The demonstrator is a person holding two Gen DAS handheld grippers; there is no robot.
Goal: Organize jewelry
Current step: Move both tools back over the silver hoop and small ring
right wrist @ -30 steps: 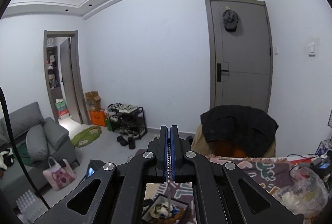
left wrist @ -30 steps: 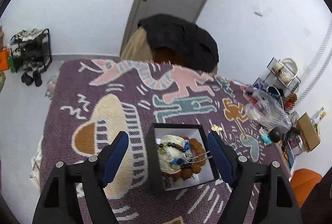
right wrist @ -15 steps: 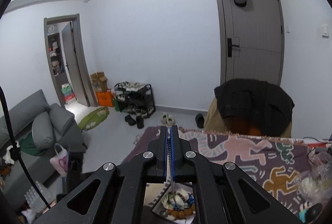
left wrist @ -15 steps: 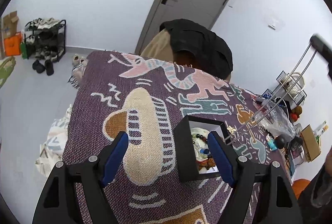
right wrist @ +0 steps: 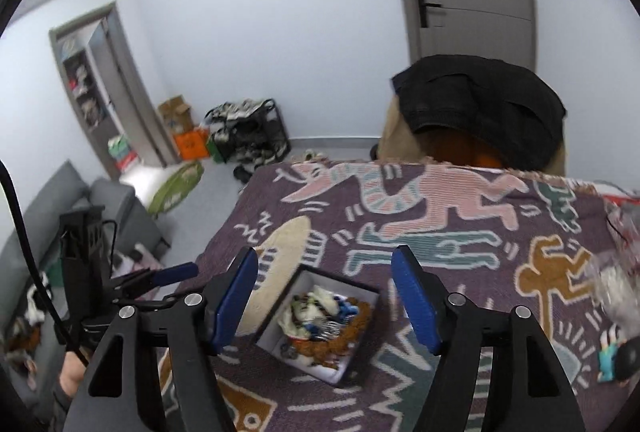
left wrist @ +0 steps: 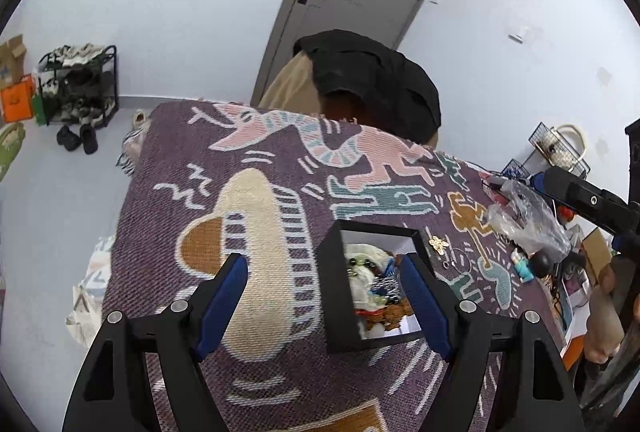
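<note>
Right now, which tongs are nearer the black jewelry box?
Left. The left tongs are open with one pad right at the black jewelry box. The right tongs, empty and opening, hover above it.

The left gripper [left wrist: 324, 296] hangs over a purple blanket [left wrist: 168, 191] w/ cartoon animals on it. Its blue fingers [left wrist: 222, 302] are wide apart w/ nothing squeezed between them. A black box [left wrist: 334, 296] sits on the blanket, by the right-side finger. Inside it are beads, a chain & a white cloth, all mixed up. A small gold flower charm [left wrist: 439, 244] lies on the blanket just beside the box. The right gripper [left wrist: 580, 193] pokes in from the right edge. A black jacket [left wrist: 372, 79] hangs past the blanket's far end.
</note>
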